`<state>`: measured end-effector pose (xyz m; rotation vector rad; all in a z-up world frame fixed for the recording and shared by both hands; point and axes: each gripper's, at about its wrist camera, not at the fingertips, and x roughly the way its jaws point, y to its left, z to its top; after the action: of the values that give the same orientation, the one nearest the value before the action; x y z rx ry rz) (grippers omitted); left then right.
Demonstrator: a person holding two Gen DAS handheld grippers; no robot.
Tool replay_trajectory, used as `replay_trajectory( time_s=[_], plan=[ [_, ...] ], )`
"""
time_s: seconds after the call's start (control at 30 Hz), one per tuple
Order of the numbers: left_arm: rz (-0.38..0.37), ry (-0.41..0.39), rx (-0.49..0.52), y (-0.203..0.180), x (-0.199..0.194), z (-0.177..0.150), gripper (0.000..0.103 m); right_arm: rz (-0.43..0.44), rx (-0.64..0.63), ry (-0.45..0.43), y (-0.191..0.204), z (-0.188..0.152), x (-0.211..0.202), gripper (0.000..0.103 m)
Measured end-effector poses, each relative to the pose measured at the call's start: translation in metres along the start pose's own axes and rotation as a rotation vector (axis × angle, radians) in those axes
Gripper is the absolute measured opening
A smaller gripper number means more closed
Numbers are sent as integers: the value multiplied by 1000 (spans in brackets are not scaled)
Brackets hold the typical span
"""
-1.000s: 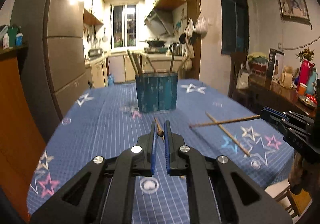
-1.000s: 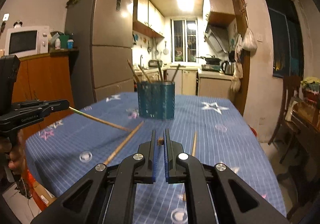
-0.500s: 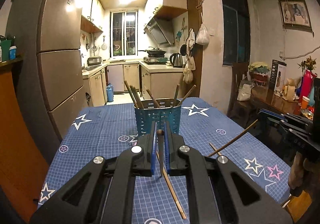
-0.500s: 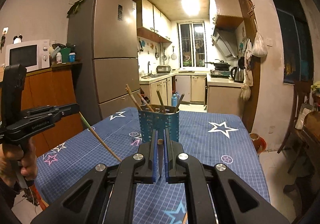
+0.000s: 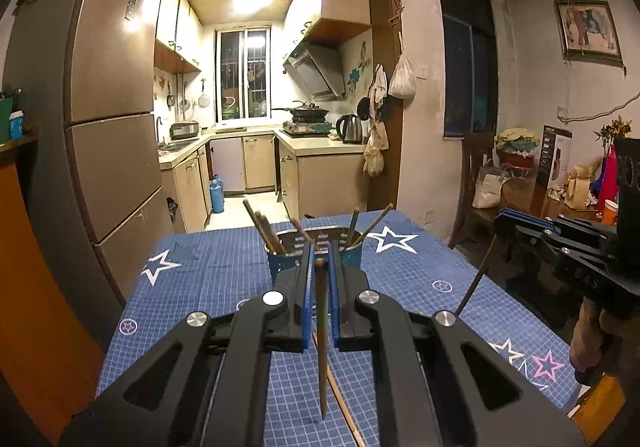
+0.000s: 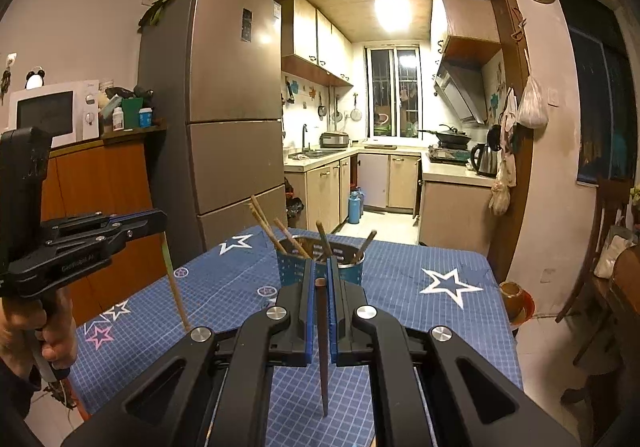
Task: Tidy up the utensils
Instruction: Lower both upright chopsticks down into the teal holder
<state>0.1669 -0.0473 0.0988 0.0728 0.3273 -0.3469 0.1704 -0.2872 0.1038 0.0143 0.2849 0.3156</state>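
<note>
A blue perforated utensil holder [image 5: 280,269] [image 6: 291,267] with several chopsticks in it stands on the far part of the star-patterned blue tablecloth [image 5: 200,287]. My left gripper [image 5: 320,247] is shut on a wooden chopstick [image 5: 321,347] that hangs point down, just short of the holder and above its rim. My right gripper [image 6: 320,263] is shut on a darker chopstick [image 6: 322,351], also hanging down before the holder. Each gripper shows in the other's view: the right gripper [image 5: 516,221] and the left gripper [image 6: 156,219]. One more chopstick [image 5: 344,403] lies on the cloth.
A tall fridge [image 6: 224,127] and an orange wooden cabinet [image 6: 100,183] with a microwave stand left of the table. A cluttered side table [image 5: 560,203] and a chair [image 6: 600,247] are on the right. A bowl [image 6: 516,295] sits on the floor beyond the table's right edge.
Both grippers have risen and come nearer to the holder. Their chopsticks, lifted off the cloth, swung from nearly level to hanging straight down. The holder's open top now shows.
</note>
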Motion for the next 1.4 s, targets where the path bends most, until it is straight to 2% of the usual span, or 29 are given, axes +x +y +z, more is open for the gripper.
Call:
replay_trajectory(
  time_s=[0.17,0.77,1.17,1.4],
  plan=[
    [4,-25,2,2,0,23,5,-3,-3,-21,-5,27,-1,7],
    [35,-129,2,11,8,151,5,-13,-16,-103,-24,157,11,7],
    [55,-180,-14,19,42,196,5,1,18,-151,-41,226,53,7],
    [51,-187,-31,32,73,198,5,16,31,-133,-46,225,97,7]
  ],
)
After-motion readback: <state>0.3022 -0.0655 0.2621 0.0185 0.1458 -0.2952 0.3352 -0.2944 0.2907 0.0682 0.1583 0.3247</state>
